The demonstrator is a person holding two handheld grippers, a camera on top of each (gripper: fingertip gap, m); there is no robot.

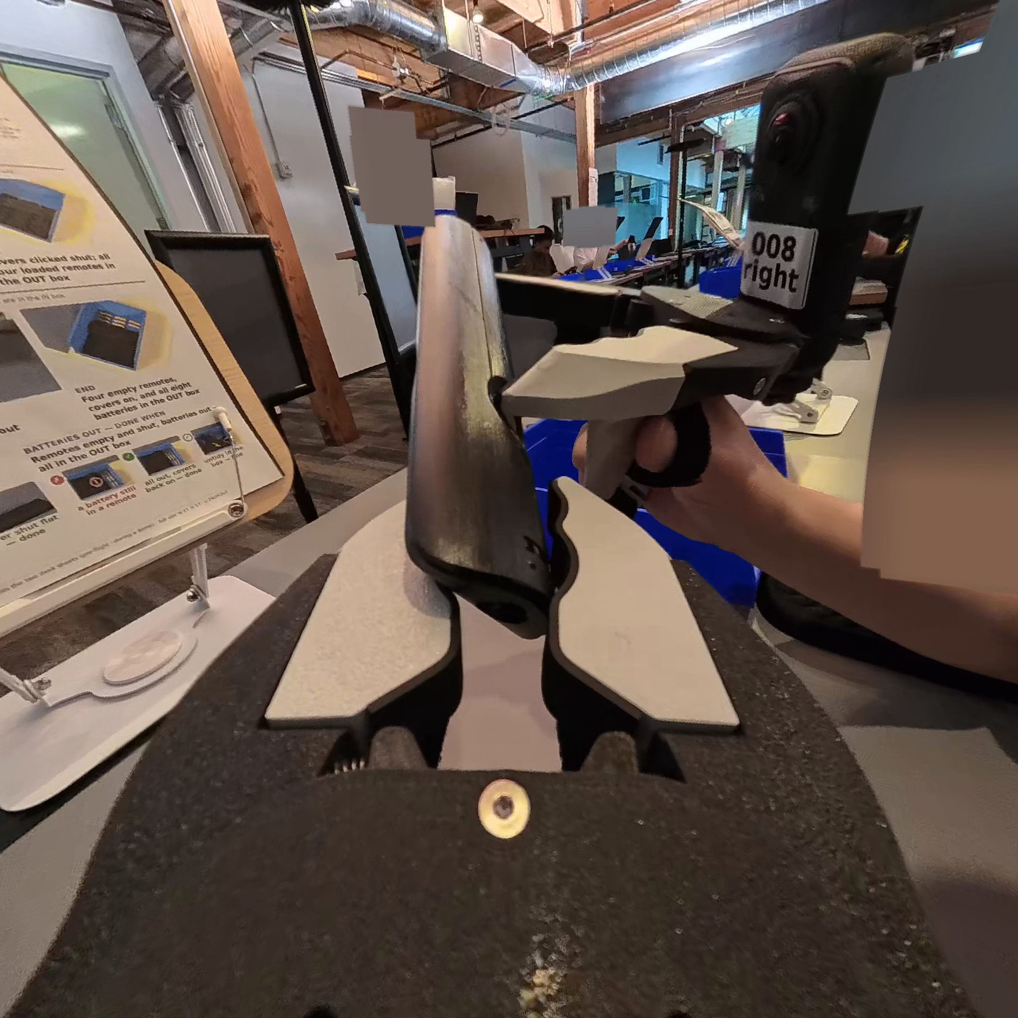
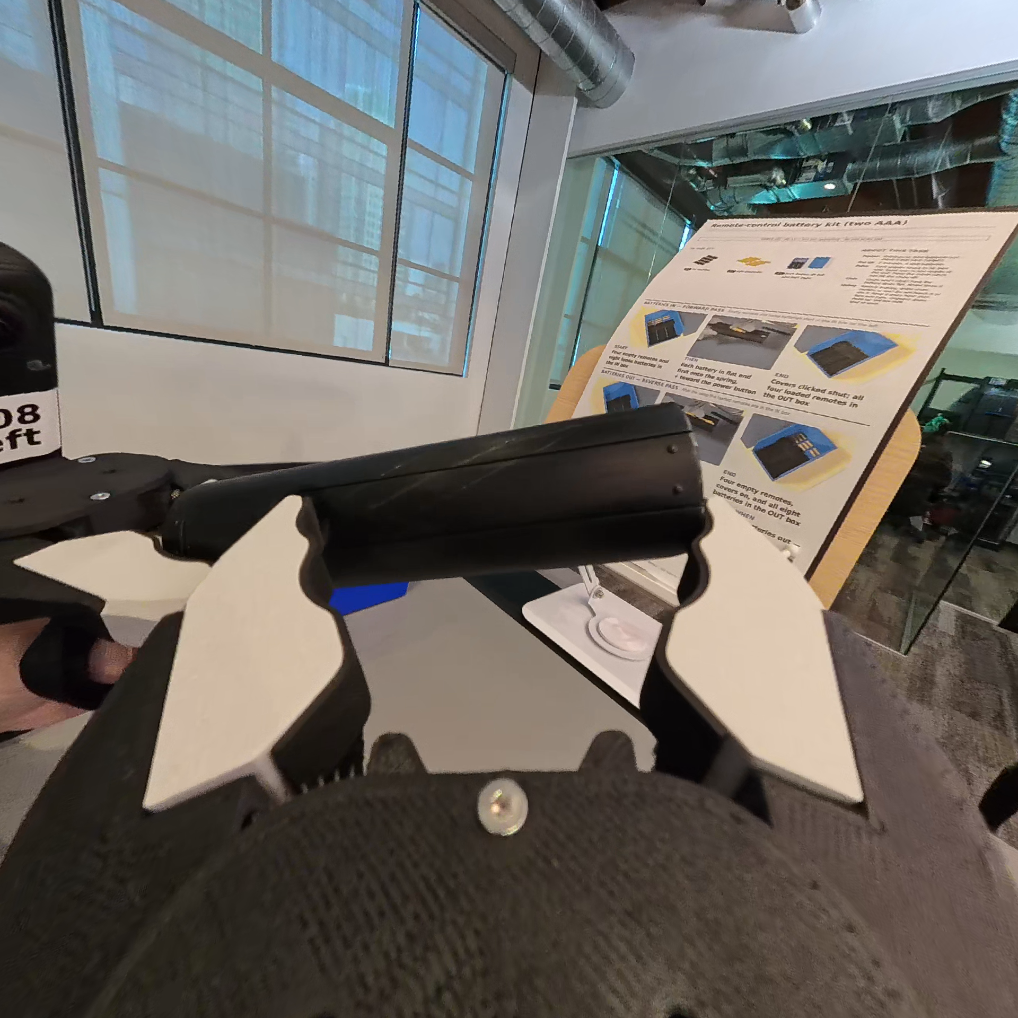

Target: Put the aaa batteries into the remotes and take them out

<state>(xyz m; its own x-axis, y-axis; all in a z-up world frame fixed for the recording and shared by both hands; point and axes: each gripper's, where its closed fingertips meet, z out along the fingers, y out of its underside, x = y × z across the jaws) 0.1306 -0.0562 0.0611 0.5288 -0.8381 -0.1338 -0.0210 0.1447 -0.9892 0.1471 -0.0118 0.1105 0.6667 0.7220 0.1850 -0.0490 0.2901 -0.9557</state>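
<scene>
The black remote (image 1: 468,418) is lifted off the table, held between both grippers. In the left wrist view it rises from the centre toward 12 o'clock, its lower end pinched between the pale fingers of the left gripper (image 1: 504,600) — the two pads close in on that end from either side, so this gripper is pressed onto the remote. From 3 o'clock the right gripper (image 1: 498,385) reaches in, a hand (image 1: 716,485) wrapped round its handle, and its fingertips meet the remote's edge about halfway up.

In the right wrist view the remote (image 2: 485,496) lies almost level across the middle, running from 9 o'clock to 2 o'clock. The right gripper (image 2: 498,531) has its fingers spread wide, one at each end of the thick battery section, both touching it — it clasps the remote along that length. The left gripper (image 2: 165,529) shows at 9 o'clock, gripping the remote's narrow end.

An instruction board (image 2: 771,385) on a white stand leans at 2 o'clock in this view, and a blue bin (image 1: 710,551) sits on the grey table (image 2: 485,661) behind the remote. No batteries can be made out.
</scene>
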